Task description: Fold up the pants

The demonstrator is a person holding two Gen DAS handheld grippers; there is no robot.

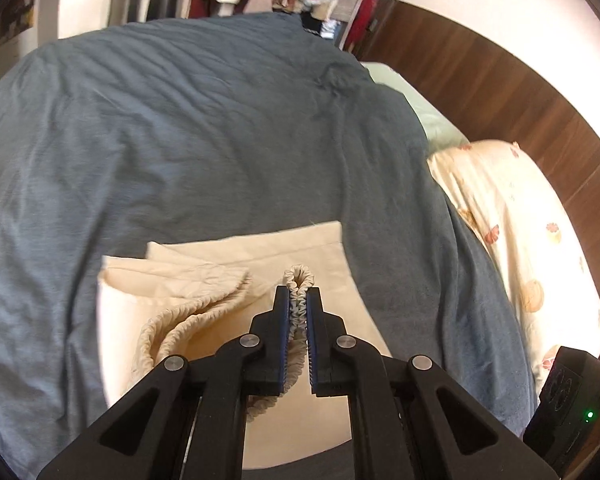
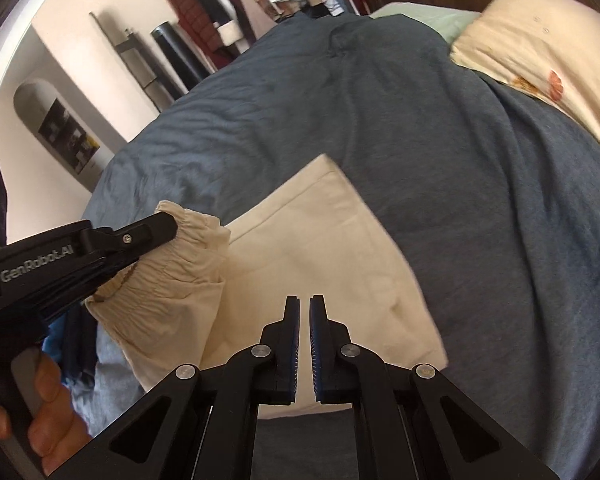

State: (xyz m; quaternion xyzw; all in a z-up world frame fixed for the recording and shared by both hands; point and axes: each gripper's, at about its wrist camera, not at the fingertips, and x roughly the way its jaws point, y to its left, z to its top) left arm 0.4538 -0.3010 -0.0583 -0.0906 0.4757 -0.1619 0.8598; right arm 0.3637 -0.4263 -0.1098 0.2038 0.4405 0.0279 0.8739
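Cream pants [image 1: 300, 248] lie mid-duvet [image 1: 180, 120] | left gripper [image 1: 298, 292] clamps their elastic waistband [image 1: 298, 276], lifted | right gripper [image 2: 304, 304] nearly closed, empty, over pants | pillow [image 1: 520, 220] beside duvet

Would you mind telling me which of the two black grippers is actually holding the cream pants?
The left gripper: its jaws pinch the gathered elastic waistband of the cream pants. The right gripper holds nothing, jaws nearly closed.

Cream pants [image 1: 300, 248], slate-blue duvet [image 1: 180, 128], cream pillow [image 1: 520, 240] with orange flowers, black tool [image 1: 299, 300], blue pads [image 1: 286, 320]
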